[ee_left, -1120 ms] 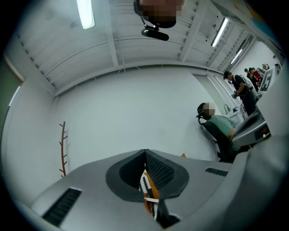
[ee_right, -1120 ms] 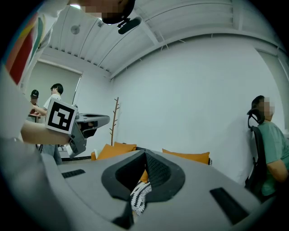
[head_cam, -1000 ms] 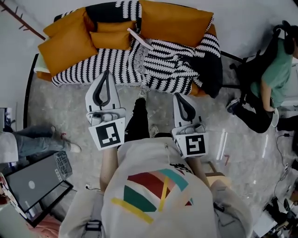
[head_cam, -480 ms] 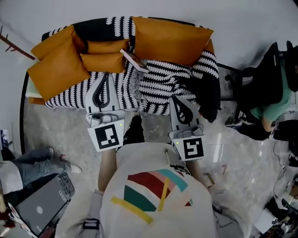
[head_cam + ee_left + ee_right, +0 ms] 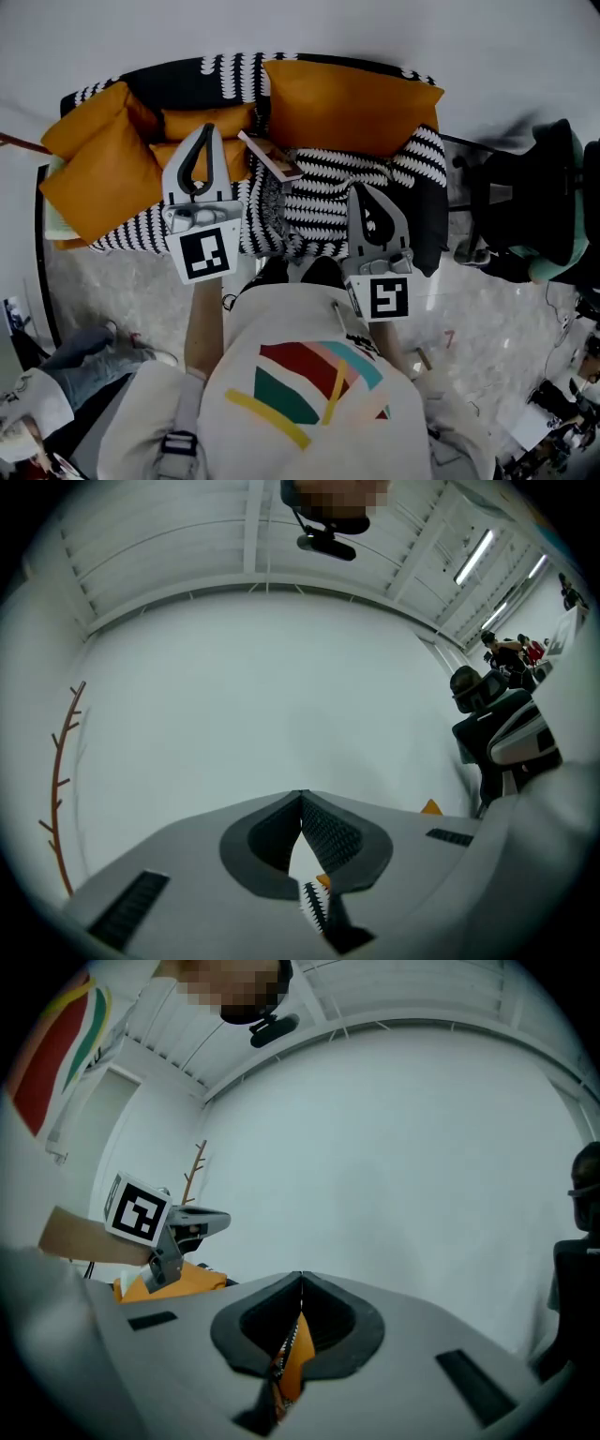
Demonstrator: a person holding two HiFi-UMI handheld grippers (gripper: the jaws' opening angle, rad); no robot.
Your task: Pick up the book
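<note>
The book, thin with a pale cover, lies tilted on the sofa between the small orange cushions and the big orange cushion. My left gripper is held level over the small cushions, just left of the book, its jaw tips meeting with nothing between them. Its own view shows the left gripper shut against the white wall. My right gripper hovers over the black-and-white striped blanket, right of the book. The right gripper is shut and empty too.
A dark office chair with someone in a green top stands at the right. Another person's legs in jeans are at the lower left. A bare branch coat stand leans on the white wall behind the sofa.
Both grippers have moved forward from above the floor to above the sofa, which has come closer. The jaws stayed shut throughout.
</note>
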